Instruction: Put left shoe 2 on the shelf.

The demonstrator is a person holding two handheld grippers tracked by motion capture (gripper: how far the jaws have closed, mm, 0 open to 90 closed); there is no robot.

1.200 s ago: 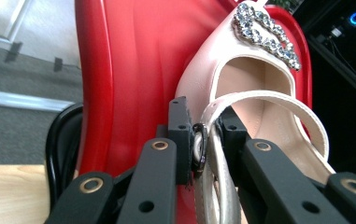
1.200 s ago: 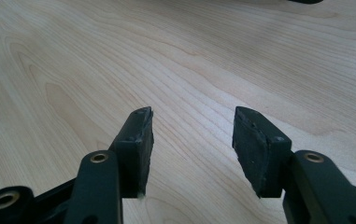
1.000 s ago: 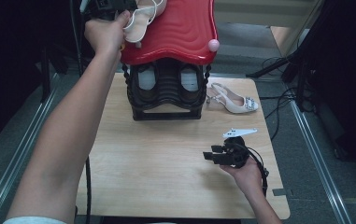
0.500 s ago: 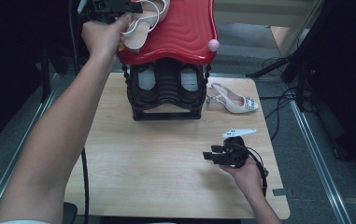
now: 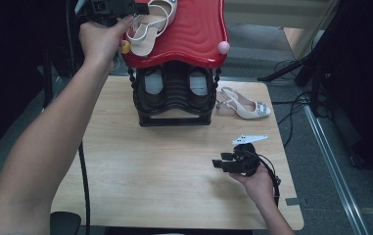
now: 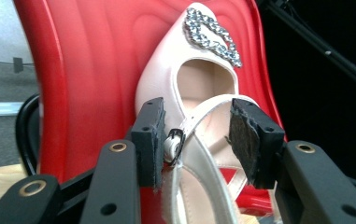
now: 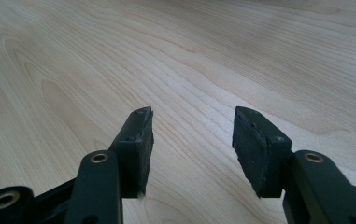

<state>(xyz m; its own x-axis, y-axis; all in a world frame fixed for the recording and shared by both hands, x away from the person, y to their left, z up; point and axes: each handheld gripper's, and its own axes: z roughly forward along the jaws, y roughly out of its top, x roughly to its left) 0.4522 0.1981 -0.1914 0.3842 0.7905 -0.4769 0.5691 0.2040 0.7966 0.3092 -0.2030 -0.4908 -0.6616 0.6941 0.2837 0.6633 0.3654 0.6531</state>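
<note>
A pale slingback shoe (image 5: 150, 24) with a jewelled buckle lies on the red wavy top (image 5: 194, 34) of a black shoe rack (image 5: 174, 95). My left gripper (image 5: 125, 10) is at the shoe's heel end. In the left gripper view its jaws have just been opening; they stand apart around the heel strap of the shoe (image 6: 199, 84), and the right pad is clear of it. The matching shoe (image 5: 245, 104) lies on the table right of the rack. My right gripper (image 5: 218, 164) rests open over bare wood (image 7: 213, 56), its jaws (image 7: 192, 116) with nothing between them.
The rack holds another pair of shoes inside, at the table's far middle. A pink knob (image 5: 223, 47) and a yellow knob (image 5: 125, 47) stick out at the red top's front corners. Cables and stand legs lie on the floor to the right.
The left gripper's jaws have opened off the shoe, which now lies on the red top, and the left hand has drawn slightly left. The right hand has not moved.
</note>
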